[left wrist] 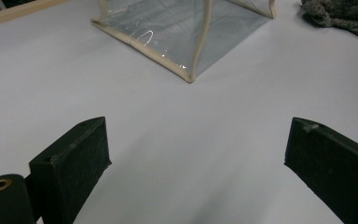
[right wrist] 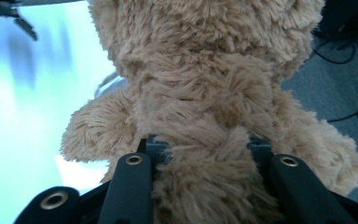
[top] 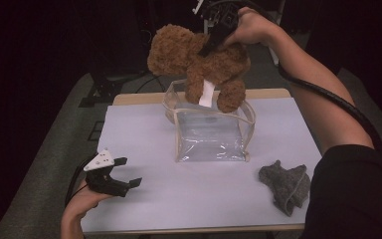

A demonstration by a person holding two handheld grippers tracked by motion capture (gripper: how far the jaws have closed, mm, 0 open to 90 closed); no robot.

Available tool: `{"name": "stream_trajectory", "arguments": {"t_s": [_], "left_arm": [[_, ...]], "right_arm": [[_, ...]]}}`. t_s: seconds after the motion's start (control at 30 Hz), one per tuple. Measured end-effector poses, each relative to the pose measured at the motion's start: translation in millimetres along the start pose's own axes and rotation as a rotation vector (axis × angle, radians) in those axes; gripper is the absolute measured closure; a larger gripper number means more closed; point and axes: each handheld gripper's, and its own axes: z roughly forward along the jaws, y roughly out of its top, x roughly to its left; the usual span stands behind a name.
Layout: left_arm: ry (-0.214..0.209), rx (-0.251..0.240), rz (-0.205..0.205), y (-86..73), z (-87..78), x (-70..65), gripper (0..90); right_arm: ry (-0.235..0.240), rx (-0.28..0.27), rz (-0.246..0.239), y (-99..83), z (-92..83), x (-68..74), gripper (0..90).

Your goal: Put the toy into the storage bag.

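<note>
- The teddy bear (top: 199,62) is brown, shaggy plush with rounded limbs and a white fabric tag hanging between its legs; it hangs in the air just above the open top of the clear pouch (top: 211,134).
- The right gripper (top: 214,42) grasps the bear: in the right gripper view its black jaws press into the fuzzy pile on both sides of the body (right wrist: 205,154).
- The clear pouch is a boxy, soft transparent plastic bag edged with cream piping, standing on the smooth pale table (top: 144,129) with its mouth gaping.
- The left gripper (top: 124,172) rests on the table to the near left of the pouch, well apart from it; its flat, matte black jaws stand released and wide, with nothing between them.
- A crumpled grey knitted cloth (top: 286,185) lies to the near right of the pouch.
</note>
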Motion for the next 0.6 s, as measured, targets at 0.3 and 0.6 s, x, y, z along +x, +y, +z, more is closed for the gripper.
{"name": "stream_trajectory", "arguments": {"t_s": [0.3,0.6], "left_arm": [[-0.007,-0.005,0.007,1.0,0.7,-1.6,5.6],[-0.006,-0.002,0.008,0.7,0.4,-1.8,5.6]], "right_arm": [[0.052,-0.023,-0.057,8.5,3.5,33.1,63.4],[0.134,-0.041,-0.100,11.5,16.7,63.8,63.2]]}}
